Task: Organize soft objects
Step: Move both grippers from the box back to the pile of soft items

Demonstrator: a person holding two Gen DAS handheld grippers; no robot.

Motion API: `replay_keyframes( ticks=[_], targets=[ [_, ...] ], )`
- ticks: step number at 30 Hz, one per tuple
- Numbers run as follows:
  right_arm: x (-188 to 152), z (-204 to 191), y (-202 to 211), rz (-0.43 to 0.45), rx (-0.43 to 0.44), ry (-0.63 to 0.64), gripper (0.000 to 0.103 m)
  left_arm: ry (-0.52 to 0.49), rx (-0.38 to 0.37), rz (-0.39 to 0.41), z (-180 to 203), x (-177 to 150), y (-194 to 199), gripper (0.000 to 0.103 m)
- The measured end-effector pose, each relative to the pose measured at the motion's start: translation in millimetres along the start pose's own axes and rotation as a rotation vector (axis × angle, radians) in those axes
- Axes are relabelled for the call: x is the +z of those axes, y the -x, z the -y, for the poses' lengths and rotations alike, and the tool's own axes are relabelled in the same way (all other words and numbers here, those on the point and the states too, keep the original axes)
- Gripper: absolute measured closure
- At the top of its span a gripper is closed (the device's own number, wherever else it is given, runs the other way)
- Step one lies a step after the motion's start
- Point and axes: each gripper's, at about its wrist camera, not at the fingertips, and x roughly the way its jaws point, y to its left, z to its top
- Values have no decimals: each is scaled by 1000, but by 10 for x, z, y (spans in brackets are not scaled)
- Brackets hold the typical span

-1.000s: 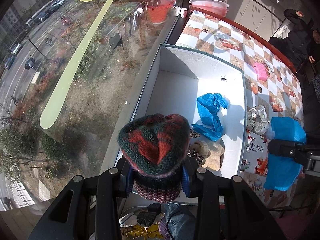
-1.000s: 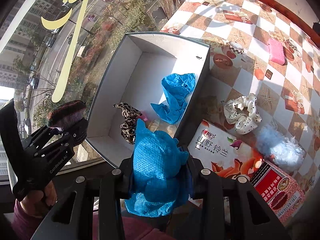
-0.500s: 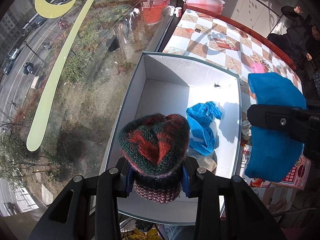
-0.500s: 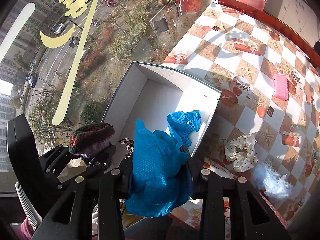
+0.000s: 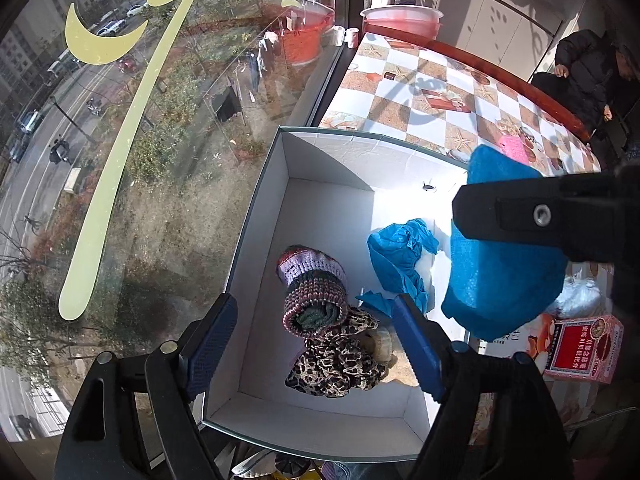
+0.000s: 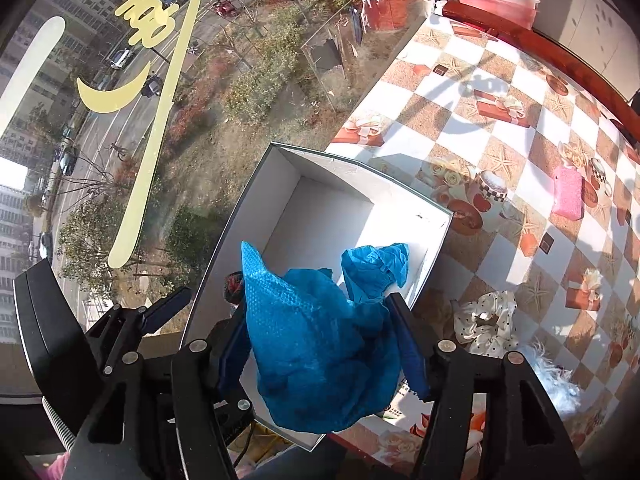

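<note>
On the checkered tabletop [image 6: 472,80], hard against the window:

1. Open white cardboard box [image 5: 276,216]: my collecting bin, so both hands hang over it, pointing steeply down.
2. Blue textured cloth [image 6: 320,352]: sagging between the right gripper [image 6: 324,344] fingers over the box's near corner. These have just been spreading; whether the pads touch it I cannot tell.
3. Striped knitted hat [image 5: 314,292]: lying in the box on a leopard-print scrunchie [image 5: 336,364]. Left gripper [image 5: 316,340] fingers have just parted, released, nothing between them.
4. Crumpled blue plastic piece [image 5: 396,256]: already binned.
5. Polka-dot scrunchie [image 6: 486,320]: outside, awaiting collection.
</note>
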Motion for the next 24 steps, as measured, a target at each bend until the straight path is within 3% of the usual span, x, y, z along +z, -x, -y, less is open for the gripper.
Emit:
replay_keyframes(
  ticks=[2,3,5,6,9,17,24],
  targets=[
    [2,42,21,-4,2,-19,16,23,-35,19,-26,10,31,10],
    [6,69,23,-13,-1,-30,16,34,-52,21,-41,18,41,1],
    [-5,136,27,-32,3,-53,13,66,-115,31,-68,38,69,0],
    [-18,178,44,-33,8,-67,0,82,-147,38,-82,46,80,0],
    [-68,345,177,-26,31,-117,0,96,-191,70,-62,118,157,0],
    [-379,1191,676,-21,12,-328,0,-74,-231,61,496,335,283,0],
    [-801,2211,992,-28,-98,-536,0,-257,-264,-28,1276,339,119,0]
  ],
)
